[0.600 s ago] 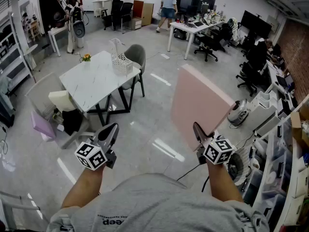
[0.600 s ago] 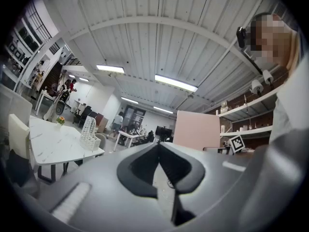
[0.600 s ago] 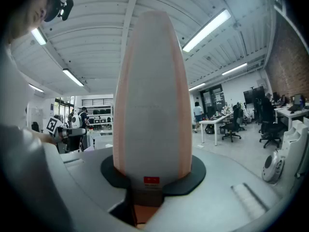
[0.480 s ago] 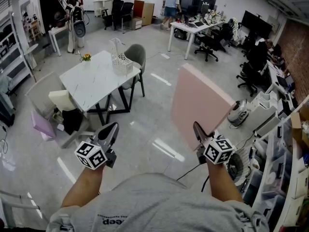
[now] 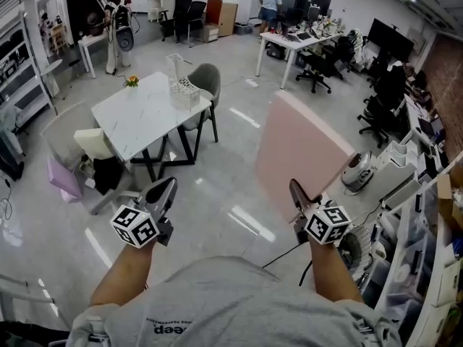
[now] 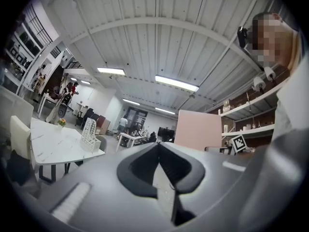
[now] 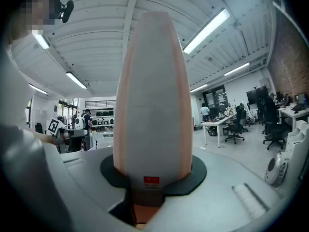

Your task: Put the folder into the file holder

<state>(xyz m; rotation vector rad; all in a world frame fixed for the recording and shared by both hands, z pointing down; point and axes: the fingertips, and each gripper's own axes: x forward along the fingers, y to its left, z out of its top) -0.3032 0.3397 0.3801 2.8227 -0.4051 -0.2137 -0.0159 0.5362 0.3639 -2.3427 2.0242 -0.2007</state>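
My right gripper [image 5: 296,192] is shut on the lower edge of a large pink folder [image 5: 300,150], which stands upright and tilted over the floor. In the right gripper view the folder [image 7: 152,91] rises edge-on from between the jaws of the right gripper [image 7: 150,180]. My left gripper [image 5: 166,190] is shut with nothing in it, low at the left. The white mesh file holder [image 5: 181,85] stands on the far edge of a white marble table [image 5: 141,121], well ahead of both grippers. The left gripper view shows the file holder [image 6: 89,135] and the folder [image 6: 199,129] beyond the left gripper [image 6: 157,148].
A grey chair [image 5: 206,80] stands behind the table, a pale chair [image 5: 65,132] and a pink bag [image 5: 64,179] at its left. A small flower pot [image 5: 130,82] sits on the table. Shelves with boxes [image 5: 427,244] line the right. Office desks [image 5: 296,38] and a person [image 5: 271,0] are far back.
The head view has shifted slightly, so the table sits a little nearer. The person at the back has walked farther away. Both grippers and the folder keep their places.
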